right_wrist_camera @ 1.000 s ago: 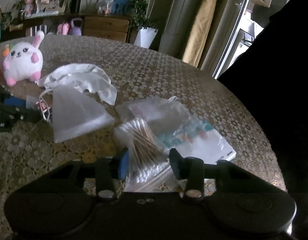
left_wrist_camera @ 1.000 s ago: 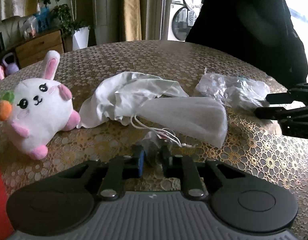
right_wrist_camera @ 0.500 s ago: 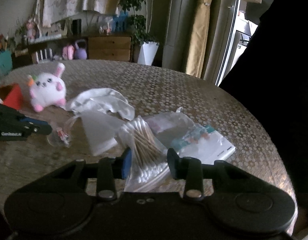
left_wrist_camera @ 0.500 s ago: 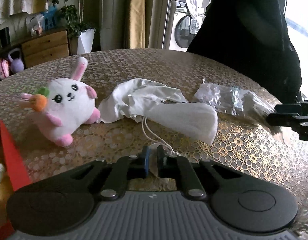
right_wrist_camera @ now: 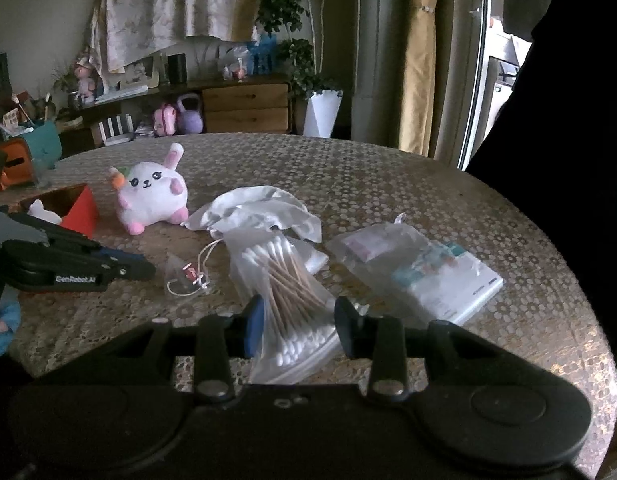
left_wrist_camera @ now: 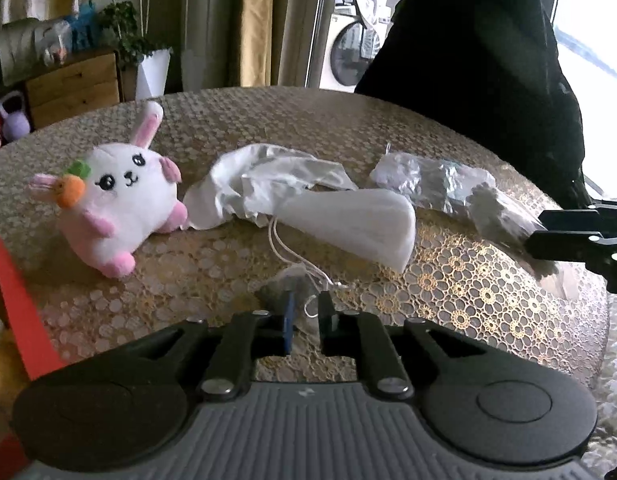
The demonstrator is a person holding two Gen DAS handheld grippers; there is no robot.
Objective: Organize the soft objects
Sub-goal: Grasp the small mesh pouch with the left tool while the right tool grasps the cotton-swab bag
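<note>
While opening beside small clear packet (left_wrist_camera: 289, 285), left gripper (left_wrist_camera: 307, 322) narrow; right gripper (right_wrist_camera: 299, 326) lifted, still clamping cotton-swab bag (right_wrist_camera: 286, 300).

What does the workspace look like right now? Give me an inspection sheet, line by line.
Surface: round table with gold lace-pattern cover.
Job's things: white and pink plush bunny; crumpled white cloth; white mesh drawstring pouch; red open box.
Clutter: clear plastic bag of packets and a white booklet; small clear pouch.
Grippers: left gripper jaws opening, the small clear pouch at its tips; right gripper shut on the clear bag of cotton swabs.
Cables: nothing seen; only the mesh pouch's white cord.
Surroundings: wooden dresser, washing machine.
</note>
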